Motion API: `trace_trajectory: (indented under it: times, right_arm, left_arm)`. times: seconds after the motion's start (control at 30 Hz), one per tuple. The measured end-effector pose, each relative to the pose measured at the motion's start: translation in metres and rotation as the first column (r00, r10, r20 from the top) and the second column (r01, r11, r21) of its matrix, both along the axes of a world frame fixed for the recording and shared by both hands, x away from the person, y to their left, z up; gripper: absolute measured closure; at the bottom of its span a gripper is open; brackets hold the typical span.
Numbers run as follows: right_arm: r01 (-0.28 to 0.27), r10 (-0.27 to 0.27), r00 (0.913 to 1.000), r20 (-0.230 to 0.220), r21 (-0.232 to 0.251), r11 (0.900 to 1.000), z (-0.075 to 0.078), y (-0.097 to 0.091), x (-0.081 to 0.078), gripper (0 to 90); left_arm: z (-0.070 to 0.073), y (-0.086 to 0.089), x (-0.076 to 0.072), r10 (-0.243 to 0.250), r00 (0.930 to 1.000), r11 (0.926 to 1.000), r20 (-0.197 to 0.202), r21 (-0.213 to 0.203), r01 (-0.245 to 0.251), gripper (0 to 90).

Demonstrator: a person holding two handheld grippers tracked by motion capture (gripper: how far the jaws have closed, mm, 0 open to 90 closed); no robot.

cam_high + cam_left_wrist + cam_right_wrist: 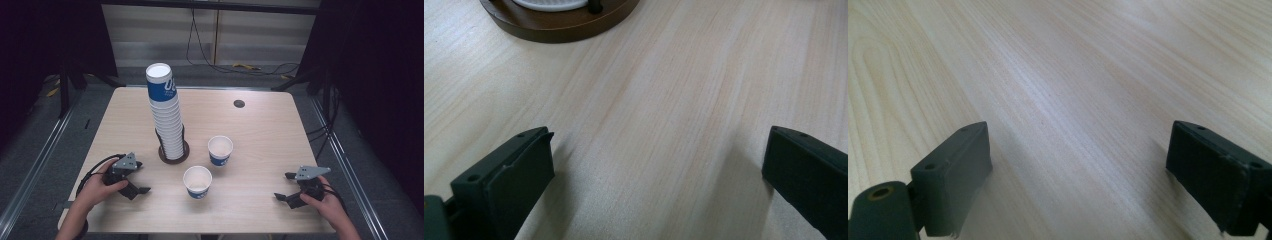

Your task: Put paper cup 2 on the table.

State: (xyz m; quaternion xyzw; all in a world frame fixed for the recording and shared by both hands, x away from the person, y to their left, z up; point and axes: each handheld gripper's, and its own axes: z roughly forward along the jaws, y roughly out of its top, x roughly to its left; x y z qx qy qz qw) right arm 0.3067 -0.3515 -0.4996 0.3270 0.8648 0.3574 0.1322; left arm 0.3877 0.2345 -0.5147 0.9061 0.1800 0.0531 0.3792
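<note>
A tall, slightly leaning stack of white and blue paper cups (166,112) stands in a wire holder with a round brown base (174,156), left of the table's middle. Two single cups stand upright and empty: one (220,149) right of the holder, the other (197,181) nearer the front. My left gripper (141,177) rests on the table at the front left, open, with nothing between its jaws. In the left gripper view it (658,135) faces bare wood, with the holder's base (559,27) ahead. My right gripper (283,186) sits at the front right, open and empty, over bare wood (1078,127).
The light wooden table (260,135) has a small black round hole (239,103) near its far right. Cables (260,67) lie on the floor behind it, and dark curtains hang on both sides. Metal rails run along the floor on each side.
</note>
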Motion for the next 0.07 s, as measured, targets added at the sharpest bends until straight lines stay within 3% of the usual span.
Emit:
trace_trajectory:
  times: [0.07]
  right_arm:
    - [0.001,-0.001,1.0000,0.000,-0.003,1.0000,0.0001,0.0000,0.0000,9.6]
  left_arm:
    - [0.0001,-0.0001,-0.0005,0.004,1.0000,1.0000,-0.002,0.001,-0.004,0.0]
